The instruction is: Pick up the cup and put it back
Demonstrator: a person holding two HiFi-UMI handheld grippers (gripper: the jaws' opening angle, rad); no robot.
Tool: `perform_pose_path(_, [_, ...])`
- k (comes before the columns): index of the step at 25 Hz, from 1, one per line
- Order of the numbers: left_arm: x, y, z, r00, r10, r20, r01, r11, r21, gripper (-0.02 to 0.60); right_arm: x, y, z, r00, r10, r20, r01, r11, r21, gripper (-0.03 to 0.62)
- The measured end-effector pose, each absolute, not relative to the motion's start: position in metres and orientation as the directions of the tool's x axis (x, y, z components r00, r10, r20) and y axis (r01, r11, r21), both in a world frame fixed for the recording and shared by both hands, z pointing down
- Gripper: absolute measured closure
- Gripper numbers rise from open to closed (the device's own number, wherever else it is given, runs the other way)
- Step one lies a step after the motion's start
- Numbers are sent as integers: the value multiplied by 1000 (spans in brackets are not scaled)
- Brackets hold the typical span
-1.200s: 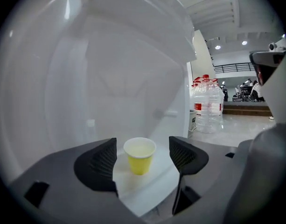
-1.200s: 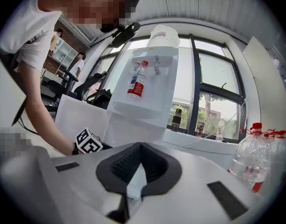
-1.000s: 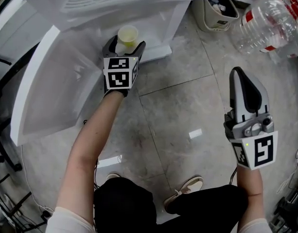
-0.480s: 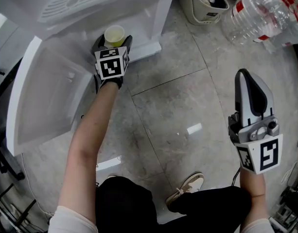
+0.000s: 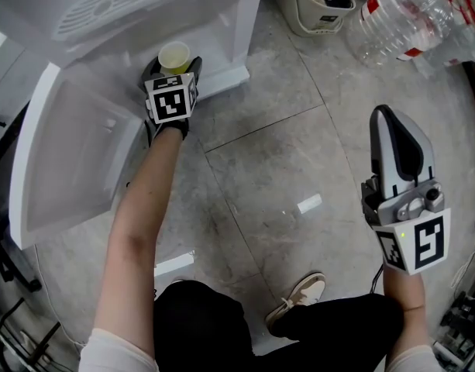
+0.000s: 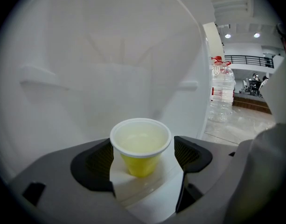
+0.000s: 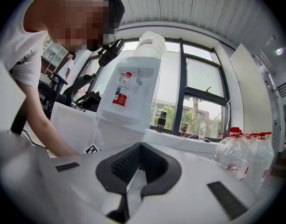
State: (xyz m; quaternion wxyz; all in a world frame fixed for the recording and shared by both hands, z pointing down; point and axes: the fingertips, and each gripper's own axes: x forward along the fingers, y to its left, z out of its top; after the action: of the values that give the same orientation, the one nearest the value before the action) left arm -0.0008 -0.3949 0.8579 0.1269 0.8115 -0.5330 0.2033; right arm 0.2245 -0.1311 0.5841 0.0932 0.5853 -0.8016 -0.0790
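The cup (image 5: 174,56), yellow with a white rim, stands upright on a white ledge (image 6: 147,190) in the recess of the water dispenser (image 5: 144,6), at about 11 o'clock in the head view. Its inside (image 6: 140,146) is pale; whether it holds liquid cannot be told. The left gripper (image 5: 173,66) has its jaws set narrow on the cup, one pad at 9 o'clock and one at 3 o'clock of the rim, the recess's back wall close behind at 12 o'clock. A white panel (image 5: 74,153) stands open at 8 o'clock of the cup, hemming that side. Toward 4 o'clock the grey tiled floor (image 5: 283,169) lies open. Over it the right gripper (image 5: 388,122) hangs well apart from the cup, its jaws pressed together with nothing between them. At 1 o'clock of the cup a beige bin (image 5: 295,10) sits on the floor with small scraps inside. Clear large water bottles (image 5: 407,14) with red caps lie beside it at 2 o'clock.
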Motion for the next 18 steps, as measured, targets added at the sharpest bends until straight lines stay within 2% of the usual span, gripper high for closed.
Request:
perform_pose_path(7, [-1, -398, 858, 341, -812, 474, -915, -402, -31, 172, 219, -128, 581, -309, -950, 53, -922, 312, 231, 574])
perform_pose_path(8, [-2, -399, 858, 339, -811, 477, -912, -407, -44, 193, 219, -128, 581, -307, -950, 51, -923, 310, 229, 574])
perform_pose_path(9, [-2, -399, 858, 339, -810, 479, -909, -414, -56, 242, 219, -128, 581, -305, -951, 48, -924, 308, 227, 574])
perform_pose_path(10, [-2, -398, 858, 342, -808, 480, -905, -420, -63, 255, 219, -128, 580, -305, -951, 46, -925, 307, 225, 574])
perform_pose_path(18, [0, -368, 835, 429, -775, 464, -860, -507, -53, 258, 213, -136, 578, -332, -943, 7, -925, 327, 196, 574])
